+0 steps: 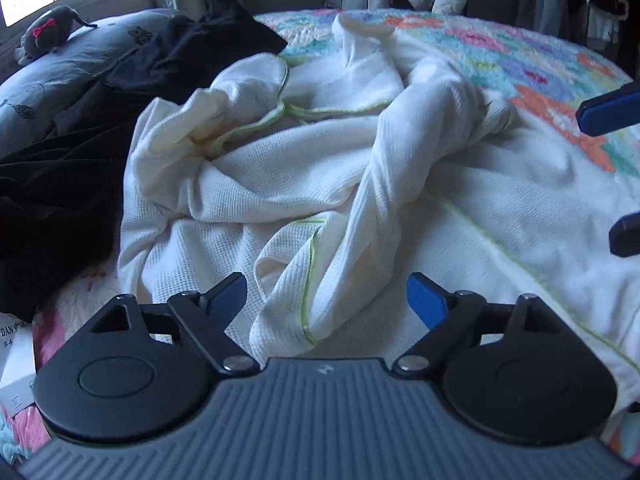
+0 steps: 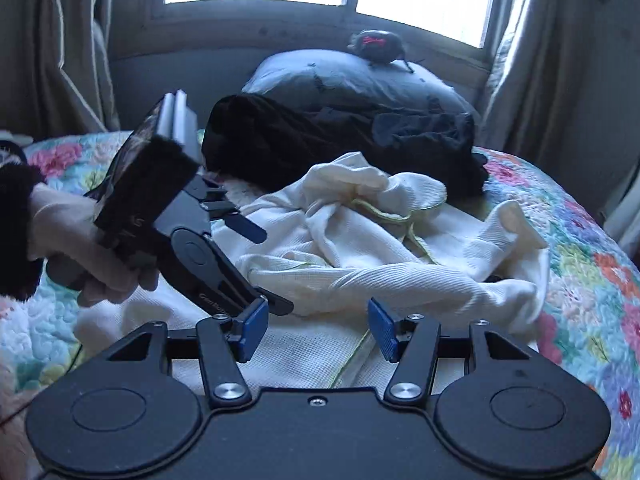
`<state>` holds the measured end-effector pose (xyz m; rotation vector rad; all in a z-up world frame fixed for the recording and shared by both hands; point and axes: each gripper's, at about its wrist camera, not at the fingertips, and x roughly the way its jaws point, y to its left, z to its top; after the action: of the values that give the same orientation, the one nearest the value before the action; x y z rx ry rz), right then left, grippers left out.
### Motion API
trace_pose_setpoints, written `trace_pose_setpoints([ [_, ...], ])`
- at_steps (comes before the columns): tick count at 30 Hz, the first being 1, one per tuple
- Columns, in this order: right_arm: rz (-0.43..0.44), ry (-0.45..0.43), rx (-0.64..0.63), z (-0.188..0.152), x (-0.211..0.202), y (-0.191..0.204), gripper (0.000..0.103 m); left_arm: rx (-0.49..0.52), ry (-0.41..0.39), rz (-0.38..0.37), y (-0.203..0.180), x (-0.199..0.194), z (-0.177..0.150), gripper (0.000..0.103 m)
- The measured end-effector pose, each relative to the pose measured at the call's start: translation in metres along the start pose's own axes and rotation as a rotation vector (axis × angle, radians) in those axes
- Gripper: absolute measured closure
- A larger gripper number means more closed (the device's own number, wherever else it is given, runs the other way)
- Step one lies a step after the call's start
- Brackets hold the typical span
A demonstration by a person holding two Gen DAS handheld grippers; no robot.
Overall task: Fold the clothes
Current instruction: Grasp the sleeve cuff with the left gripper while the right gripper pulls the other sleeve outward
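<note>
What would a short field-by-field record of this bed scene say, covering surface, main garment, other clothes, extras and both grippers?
surface: bed with a floral quilt
main garment: white garment, crumpled, unfolded, green trim
other clothes: black clothes beside it, near the pillow
extras: soft toy on the pillow
left gripper: open, over the white garment, holding nothing
right gripper: open, over the white garment, holding nothing

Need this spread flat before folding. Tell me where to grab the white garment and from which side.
Take the white garment by the twisted sleeve-like strip that runs toward the left gripper. Its green-trimmed end lies loose on top, just ahead of the open jaws, so coming straight forward and low looks easiest. The right gripper, also open, could likely pinch the far bunched end.
</note>
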<state>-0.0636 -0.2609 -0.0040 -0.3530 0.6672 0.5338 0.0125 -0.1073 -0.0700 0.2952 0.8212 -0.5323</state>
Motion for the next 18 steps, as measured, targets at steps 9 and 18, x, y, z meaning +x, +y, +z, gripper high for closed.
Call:
trace_pose_setpoints([
  [9, -0.099, 0.043, -0.159, -0.014, 0.061, 0.003, 0.042, -0.261, -0.070, -0.381, 0.043, -0.016, 0.012, 0.096],
  [18, -0.240, -0.033, -0.325, 0.014, 0.071, 0.009, 0.078, -0.358, -0.159, -0.617, 0.051, -0.039, 0.040, 0.096],
])
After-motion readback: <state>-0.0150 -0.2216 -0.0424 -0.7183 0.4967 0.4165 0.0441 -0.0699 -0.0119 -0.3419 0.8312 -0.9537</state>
